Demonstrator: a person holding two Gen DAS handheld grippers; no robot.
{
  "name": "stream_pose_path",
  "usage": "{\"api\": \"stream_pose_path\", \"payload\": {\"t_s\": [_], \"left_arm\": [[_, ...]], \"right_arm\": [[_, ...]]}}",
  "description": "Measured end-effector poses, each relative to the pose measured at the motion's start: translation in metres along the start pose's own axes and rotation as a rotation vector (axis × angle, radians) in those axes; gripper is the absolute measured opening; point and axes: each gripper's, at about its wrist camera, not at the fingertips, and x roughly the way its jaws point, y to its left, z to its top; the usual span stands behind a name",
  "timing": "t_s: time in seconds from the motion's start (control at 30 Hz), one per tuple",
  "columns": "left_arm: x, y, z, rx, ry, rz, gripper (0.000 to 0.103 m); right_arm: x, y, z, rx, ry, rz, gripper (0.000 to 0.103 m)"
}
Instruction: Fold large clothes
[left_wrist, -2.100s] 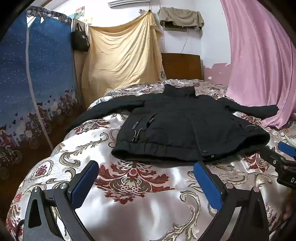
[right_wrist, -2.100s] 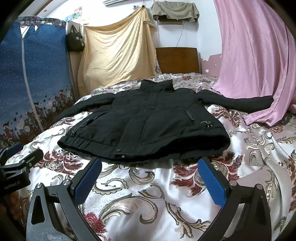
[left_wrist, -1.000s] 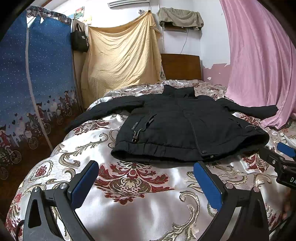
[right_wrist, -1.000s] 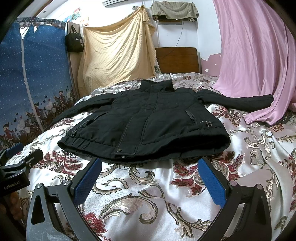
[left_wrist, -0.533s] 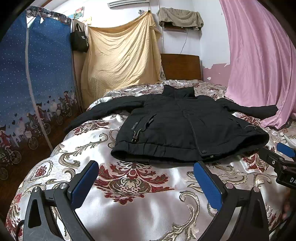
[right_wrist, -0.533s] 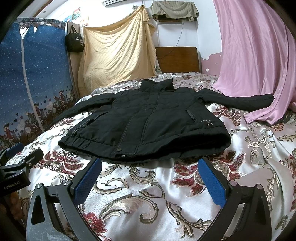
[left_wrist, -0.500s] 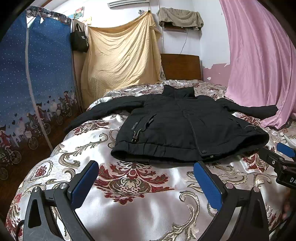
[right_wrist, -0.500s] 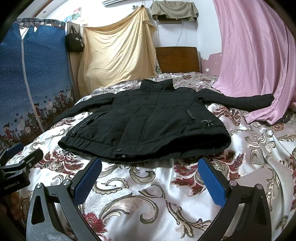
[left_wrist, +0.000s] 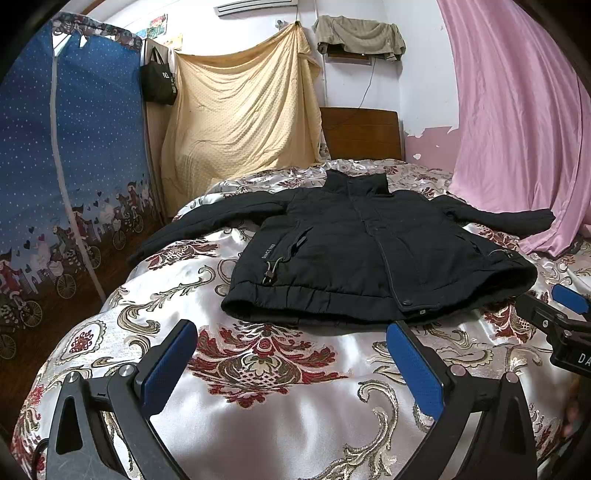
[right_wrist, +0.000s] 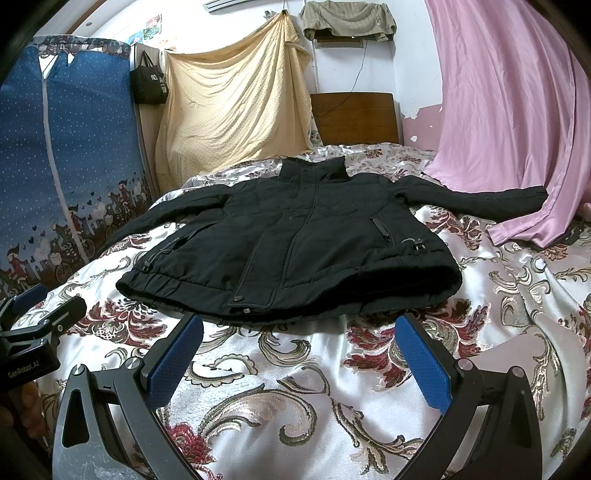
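Fingers (left_wrist: 168, 363) of the left gripper (left_wrist: 291, 354) are seen spread wide with nothing between them, blue pads facing inward, held low over the bedspread (left_wrist: 266, 406) just short of the jacket's hem. At far left a blue fabric wardrobe (left_wrist: 66, 158) with a cartoon border is noted, a black bag (left_wrist: 159, 81) hung at its top corner, a yellow sheet (left_wrist: 240, 114) draped beside it. On the bed, the black jacket (left_wrist: 362, 258) is laid flat, front up, closed down the middle, collar toward the wooden headboard (left_wrist: 362, 133), hem toward the grippers. Its sleeves are stretched out to either side (the one on the right ends against the pink curtain (left_wrist: 517, 122)). Further right, the right gripper (right_wrist: 299, 350) is likewise held with fingers (right_wrist: 423, 367) spread and empty, low over the bedspread near the hem, not touching the cloth. Each gripper is caught at the edge of the other's view. A folded tan cloth (right_wrist: 347, 18) is seen high on the wall above the headboard.
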Motion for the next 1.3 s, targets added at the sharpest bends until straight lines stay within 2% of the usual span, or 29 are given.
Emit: {"api": "stream_pose_path", "payload": {"t_s": [1.3], "left_arm": [[0.0041,-0.0011,-0.0024,-0.005,0.017,0.000,0.103]], "right_arm": [[0.0039,0.0007,0.0002,0.000,0.031,-0.002,0.102]]}}
